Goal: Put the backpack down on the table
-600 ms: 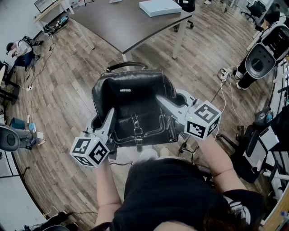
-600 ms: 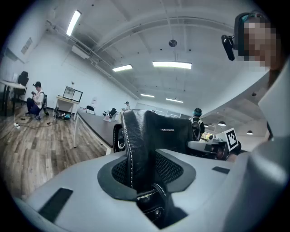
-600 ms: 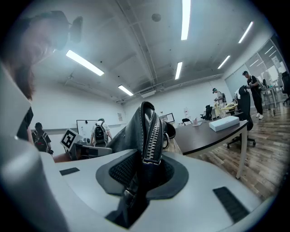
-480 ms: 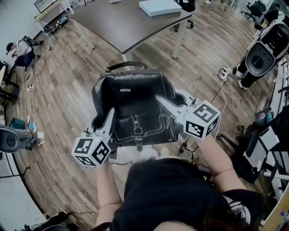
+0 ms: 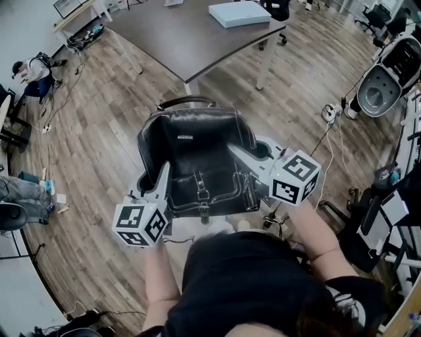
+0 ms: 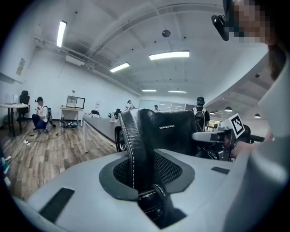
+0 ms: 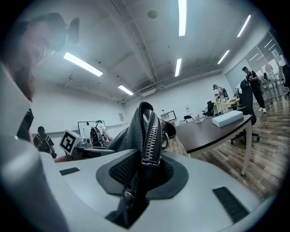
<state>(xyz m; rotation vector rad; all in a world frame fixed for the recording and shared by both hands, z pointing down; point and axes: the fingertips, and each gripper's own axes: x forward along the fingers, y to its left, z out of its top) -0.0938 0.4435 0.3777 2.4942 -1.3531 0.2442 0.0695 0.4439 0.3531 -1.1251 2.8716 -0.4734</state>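
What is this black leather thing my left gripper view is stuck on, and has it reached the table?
Observer: A black leather backpack. The head view shows it in the air above the wooden floor, short of the dark table.
Operator: Is the other gripper helping?
Observer: Yes. The right gripper view shows the right gripper shut on the backpack's zipped edge.
Operator: Anything on that table?
Observer: A flat pale box near its far edge.

Black leather backpack [image 5: 194,155], buckled front pocket facing up, top handle at its far end, clamped at left and right edges, held aloft, dark white-legged table [image 5: 177,33] just beyond.
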